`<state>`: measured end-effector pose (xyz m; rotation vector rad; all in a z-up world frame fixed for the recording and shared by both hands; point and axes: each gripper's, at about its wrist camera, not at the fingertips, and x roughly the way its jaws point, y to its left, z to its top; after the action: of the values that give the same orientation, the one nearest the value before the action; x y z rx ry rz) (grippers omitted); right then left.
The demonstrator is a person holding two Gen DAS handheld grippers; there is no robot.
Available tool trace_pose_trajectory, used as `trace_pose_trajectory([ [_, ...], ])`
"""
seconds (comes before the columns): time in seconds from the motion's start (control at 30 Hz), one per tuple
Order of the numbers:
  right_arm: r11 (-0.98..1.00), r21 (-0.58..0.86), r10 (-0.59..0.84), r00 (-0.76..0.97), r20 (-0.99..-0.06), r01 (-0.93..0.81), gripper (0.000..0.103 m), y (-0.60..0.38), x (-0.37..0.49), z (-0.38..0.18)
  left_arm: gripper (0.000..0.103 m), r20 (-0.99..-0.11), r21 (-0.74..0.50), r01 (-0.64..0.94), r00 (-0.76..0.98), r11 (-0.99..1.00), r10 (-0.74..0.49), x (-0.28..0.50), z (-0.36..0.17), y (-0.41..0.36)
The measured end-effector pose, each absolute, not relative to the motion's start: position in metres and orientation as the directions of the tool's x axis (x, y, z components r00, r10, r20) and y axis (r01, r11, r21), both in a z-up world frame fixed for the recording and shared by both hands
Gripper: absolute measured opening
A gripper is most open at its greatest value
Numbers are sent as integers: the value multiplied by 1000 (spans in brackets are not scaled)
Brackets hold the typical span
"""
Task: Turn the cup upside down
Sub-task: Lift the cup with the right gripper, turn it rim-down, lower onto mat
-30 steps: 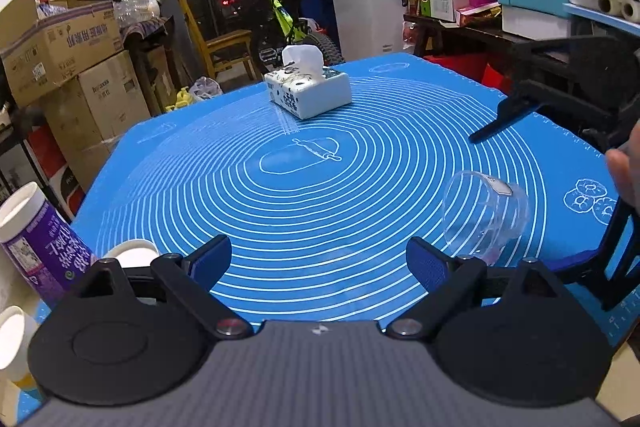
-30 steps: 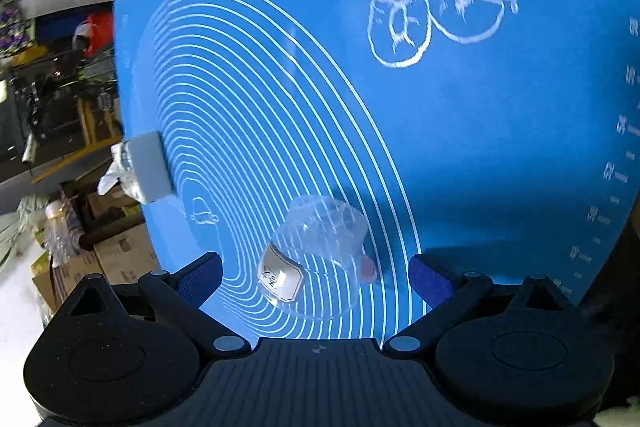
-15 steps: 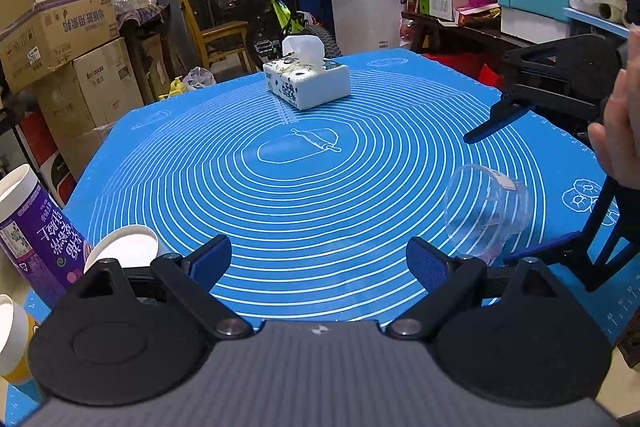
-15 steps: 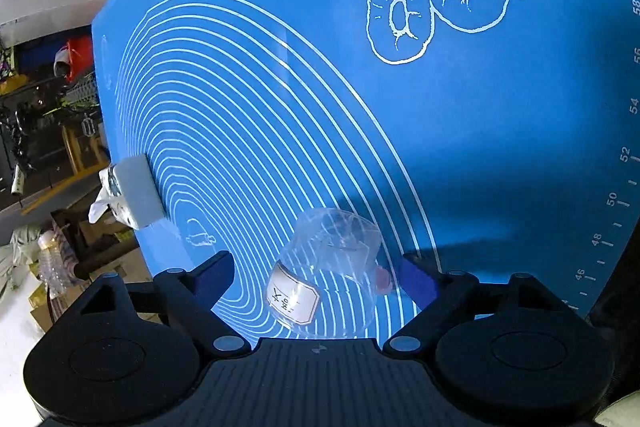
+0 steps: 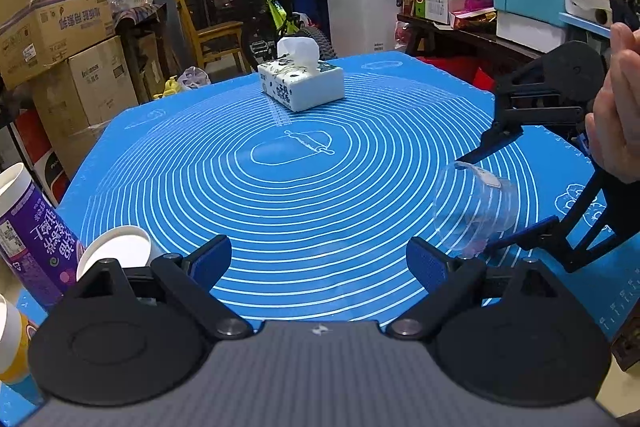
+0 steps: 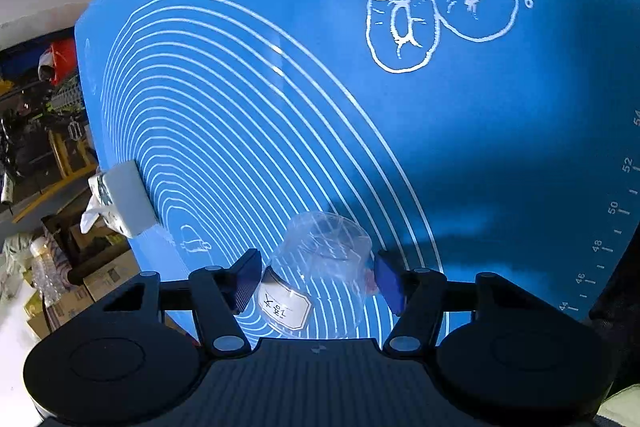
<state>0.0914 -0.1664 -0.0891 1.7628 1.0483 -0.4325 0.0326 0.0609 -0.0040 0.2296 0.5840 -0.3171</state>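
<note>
the clear plastic cup (image 6: 320, 267) sits between the two blue pads of the right gripper (image 6: 318, 281), with a white handwritten label facing the camera. in the left wrist view the same cup (image 5: 476, 211) appears tilted, its wide mouth turned toward the left and downward and its axis lying closer to level than upright, above the blue desk mat (image 5: 304, 187) near the mat's right side. whether any part of it touches the mat i cannot tell. the right jaws are drawn in close on either side of the cup wall and look to be grasping it, though the contact itself is hard to make out through the clear plastic. the left gripper (image 5: 320, 259) hangs well apart from the cup, jaws released and wide with nothing between them. so the right hand is the nearer one, and the coming move seems to turn on rolling that wrist until the mouth faces straight down. farther off stand a tissue box (image 5: 300, 83) and, at the left edge, a purple canister (image 5: 28, 227).
</note>
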Motion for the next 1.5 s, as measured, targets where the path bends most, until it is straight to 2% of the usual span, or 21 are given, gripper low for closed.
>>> trace_pose_trajectory([
  [0.2,-16,624,449,563,-694,781,65,-162,95,-83,94,-571,130,366,787,922,-232,31,-5,60],
  [0.43,199,670,386,571,-725,715,64,-159,106,-63,94,-580,119,362,781,925,-231,31,-7,62],
  [0.57,325,665,337,575,-746,673,63,-159,111,-51,94,-580,120,363,781,924,-231,31,-7,62],
  [0.7,519,631,220,622,-751,577,63,-156,113,-30,94,-580,119,360,782,925,-229,31,-7,61],
  [0.87,756,493,68,698,-713,430,63,-143,113,-12,94,-580,120,358,782,926,-227,31,-6,62],
  [1.03,932,247,-60,783,-619,267,63,-118,107,-14,94,-577,139,352,788,926,-213,29,-8,63],
  [1.1,976,106,-99,821,-562,190,63,-105,98,-20,94,-577,140,350,789,926,-211,27,-9,65],
  [1.2,995,-38,-98,846,-525,92,63,-91,89,-29,94,-579,133,349,787,928,-213,27,-9,67],
  [1.5,995,-101,-46,846,-531,-9,65,-82,67,-42,94,-571,131,348,792,928,-216,24,-8,66],
])
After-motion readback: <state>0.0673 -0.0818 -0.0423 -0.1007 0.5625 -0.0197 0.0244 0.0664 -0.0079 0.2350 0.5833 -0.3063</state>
